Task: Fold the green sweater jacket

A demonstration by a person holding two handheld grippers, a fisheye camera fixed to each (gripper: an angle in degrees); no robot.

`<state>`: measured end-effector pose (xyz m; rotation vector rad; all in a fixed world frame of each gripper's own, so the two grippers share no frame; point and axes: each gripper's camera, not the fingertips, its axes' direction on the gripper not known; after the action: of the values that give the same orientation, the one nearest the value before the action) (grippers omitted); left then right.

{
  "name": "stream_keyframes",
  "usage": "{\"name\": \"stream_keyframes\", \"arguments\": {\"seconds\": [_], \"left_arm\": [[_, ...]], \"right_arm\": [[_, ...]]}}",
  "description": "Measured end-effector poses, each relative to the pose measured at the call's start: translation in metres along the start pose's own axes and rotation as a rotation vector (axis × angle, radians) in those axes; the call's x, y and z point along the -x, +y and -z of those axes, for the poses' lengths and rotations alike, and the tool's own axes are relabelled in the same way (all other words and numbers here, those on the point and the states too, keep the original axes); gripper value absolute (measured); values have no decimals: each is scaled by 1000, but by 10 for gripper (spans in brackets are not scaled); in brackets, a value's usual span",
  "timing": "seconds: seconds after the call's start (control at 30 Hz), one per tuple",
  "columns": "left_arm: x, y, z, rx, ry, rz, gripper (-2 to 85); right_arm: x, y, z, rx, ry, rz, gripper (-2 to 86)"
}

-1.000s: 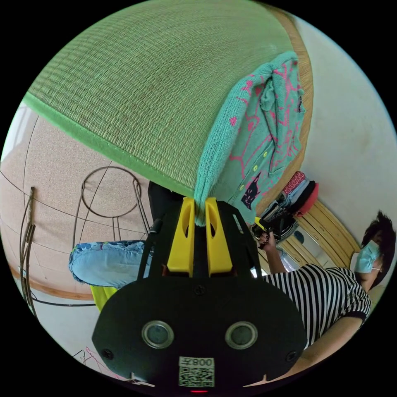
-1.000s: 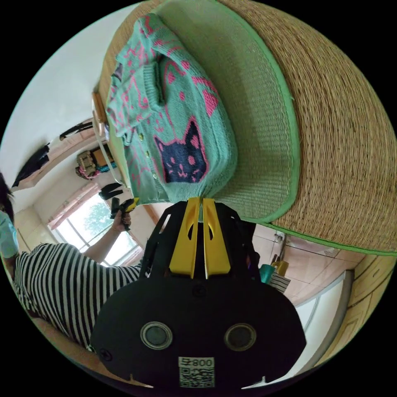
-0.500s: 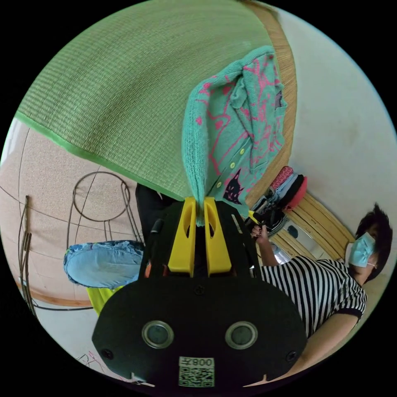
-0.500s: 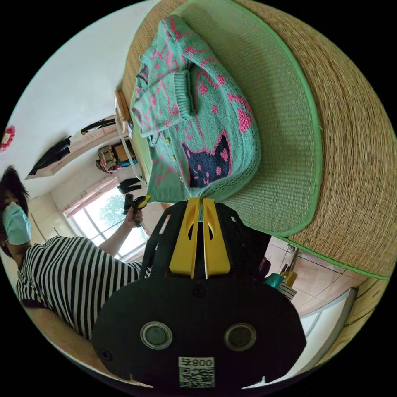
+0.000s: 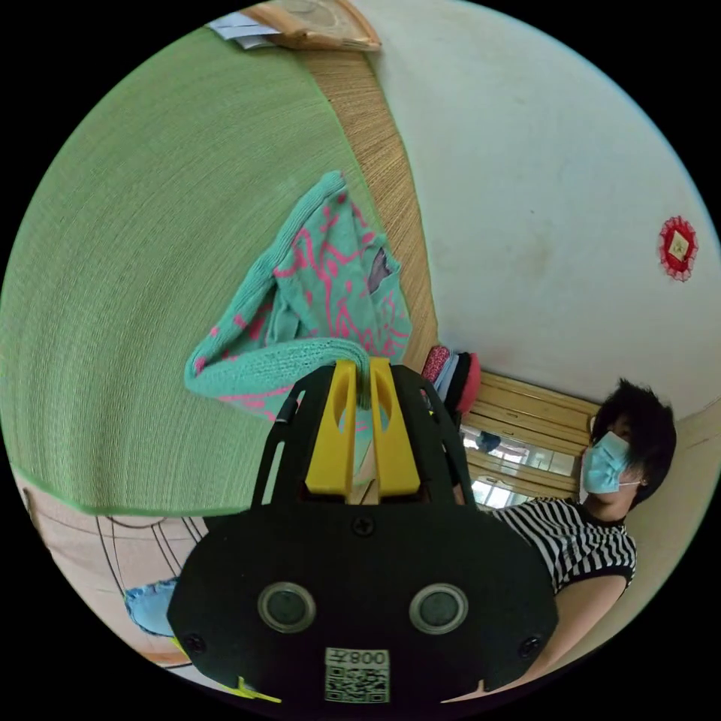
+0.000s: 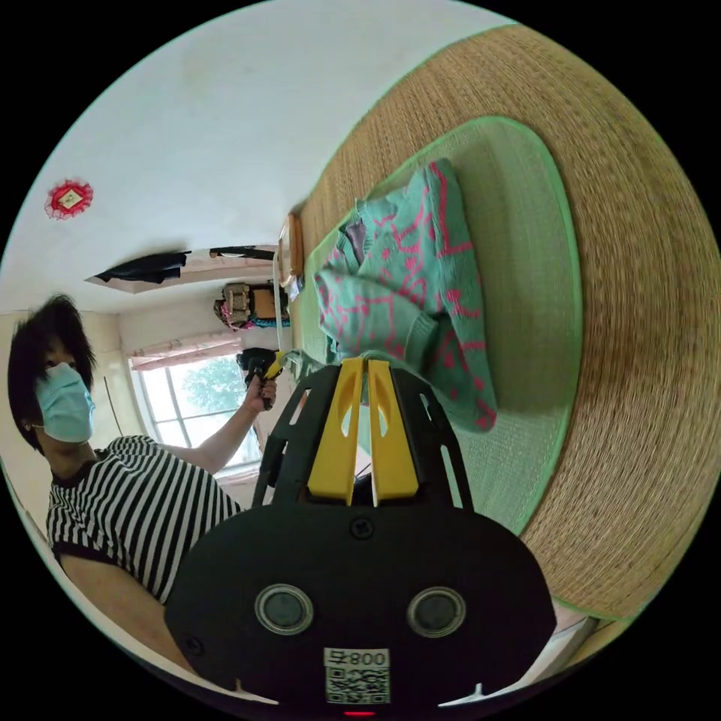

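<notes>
The green sweater jacket (image 5: 323,293) with pink pattern lies on a green woven mat (image 5: 135,263), its lower part lifted and bent over toward the collar. My left gripper (image 5: 362,366) is shut on the ribbed hem edge. In the right gripper view the green sweater jacket (image 6: 409,300) is doubled over on the mat (image 6: 526,315), and my right gripper (image 6: 366,363) is shut on its other hem corner. The left gripper (image 6: 264,368) also appears there, in the person's hand.
A person in a striped shirt (image 6: 135,511) stands beside the mat. A straw mat (image 6: 638,338) borders the green one. Stacked clothes (image 5: 451,372) lie by a wooden frame. A white wall (image 5: 541,188) rises behind. A wire stool (image 5: 143,533) stands on the floor.
Both grippers have carried the hem up and over toward the collar, so the cat picture is now folded under. Both views have swung toward the wall.
</notes>
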<state>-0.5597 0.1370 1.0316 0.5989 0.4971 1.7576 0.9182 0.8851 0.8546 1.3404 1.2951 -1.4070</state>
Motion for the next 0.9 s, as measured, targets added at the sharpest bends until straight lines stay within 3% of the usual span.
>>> {"name": "stream_keyframes", "arguments": {"seconds": [0.53,0.73,0.9], "left_arm": [[-51,-97,-54,-21,-68,-84,38],[-18,-114,-83,-98,-69,66,48],[-25,-110,-101,-189,-81,52,53]], "right_arm": [[59,-120,7,63,111,81,6],[39,-145,2,56,84,-97,8],[53,-153,-2,65,52,-129,8]]}}
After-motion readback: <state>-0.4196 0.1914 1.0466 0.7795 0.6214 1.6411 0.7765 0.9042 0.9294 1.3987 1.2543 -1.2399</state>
